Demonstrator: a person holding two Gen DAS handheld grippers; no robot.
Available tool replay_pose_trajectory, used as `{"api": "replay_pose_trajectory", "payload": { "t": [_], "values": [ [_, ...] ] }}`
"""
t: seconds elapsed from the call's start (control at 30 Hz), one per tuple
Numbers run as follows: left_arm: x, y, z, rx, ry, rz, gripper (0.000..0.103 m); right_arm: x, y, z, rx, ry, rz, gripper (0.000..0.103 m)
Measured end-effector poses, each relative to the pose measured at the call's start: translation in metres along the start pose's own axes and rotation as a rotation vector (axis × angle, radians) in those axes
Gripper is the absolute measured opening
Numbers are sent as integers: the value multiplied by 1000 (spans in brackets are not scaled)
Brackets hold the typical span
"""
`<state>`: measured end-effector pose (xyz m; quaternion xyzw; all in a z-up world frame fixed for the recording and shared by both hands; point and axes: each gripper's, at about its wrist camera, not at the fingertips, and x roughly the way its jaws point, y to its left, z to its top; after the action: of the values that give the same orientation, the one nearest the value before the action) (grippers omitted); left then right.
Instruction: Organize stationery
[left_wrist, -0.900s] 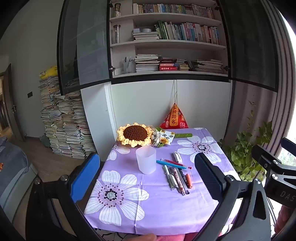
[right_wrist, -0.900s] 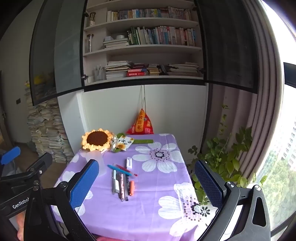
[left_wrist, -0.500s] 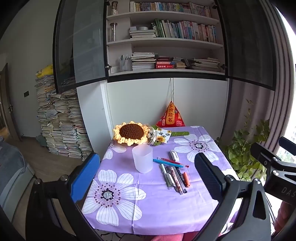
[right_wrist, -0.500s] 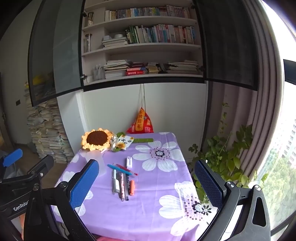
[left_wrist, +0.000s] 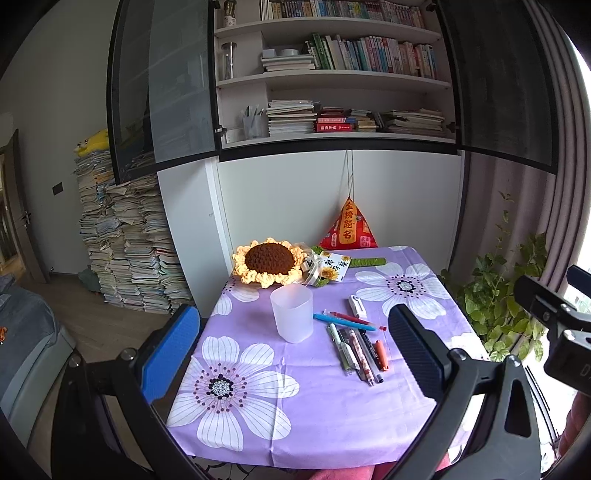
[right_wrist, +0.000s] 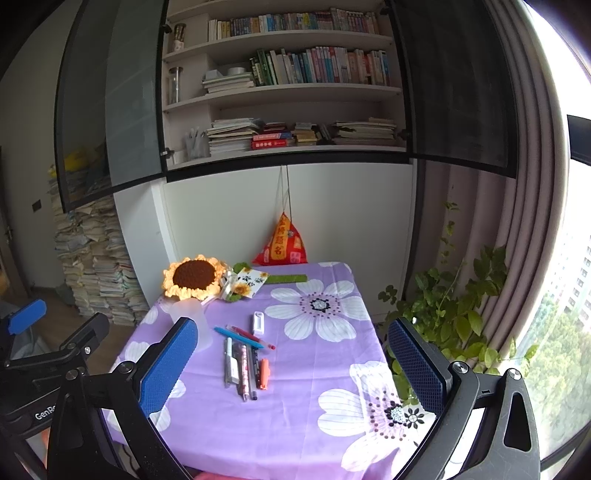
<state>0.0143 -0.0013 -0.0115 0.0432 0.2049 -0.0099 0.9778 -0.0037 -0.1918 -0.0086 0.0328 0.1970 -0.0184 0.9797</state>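
Observation:
A translucent white cup (left_wrist: 291, 313) stands on the purple flowered tablecloth (left_wrist: 314, 406); in the right wrist view it (right_wrist: 192, 321) is partly behind my finger. Several pens (left_wrist: 356, 349) lie side by side to its right, with a blue pen (left_wrist: 343, 320) and a red pen across their far ends; they also show in the right wrist view (right_wrist: 243, 363). A small white eraser-like item (left_wrist: 357, 305) lies beyond them. My left gripper (left_wrist: 291, 360) is open and empty, above the table's near edge. My right gripper (right_wrist: 291, 363) is open and empty, also near the front.
A crocheted sunflower (left_wrist: 269, 261), a flower card (left_wrist: 328, 268), a green ruler (left_wrist: 367, 262) and a red triangular pouch (left_wrist: 348, 230) sit at the table's back. Bookshelves stand above. Stacked papers (left_wrist: 125, 236) are at left, a plant (right_wrist: 454, 306) at right.
Both grippers have moved slightly forward and the view has shifted; the table looks a little nearer. Both stay open and empty. Nothing on the table has moved.

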Motion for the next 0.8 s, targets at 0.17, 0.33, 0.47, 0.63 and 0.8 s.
{"api": "replay_pose_trajectory", "payload": {
  "t": [0.17,0.33,0.47,0.63,0.8],
  "values": [
    [7,4,1,-22,26,-25,102,0,1,-1,2,-2,1,103],
    [11,5,-1,-25,4,5,102,5,0,1,5,-7,-11,103],
    [11,8,-1,-27,-9,-1,102,8,3,4,8,-8,-14,103],
    [11,8,0,-22,-22,1,102,14,4,6,14,-12,5,103],
    [13,12,2,-40,-20,-3,102,17,1,4,39,-13,26,103]
  ]
}}
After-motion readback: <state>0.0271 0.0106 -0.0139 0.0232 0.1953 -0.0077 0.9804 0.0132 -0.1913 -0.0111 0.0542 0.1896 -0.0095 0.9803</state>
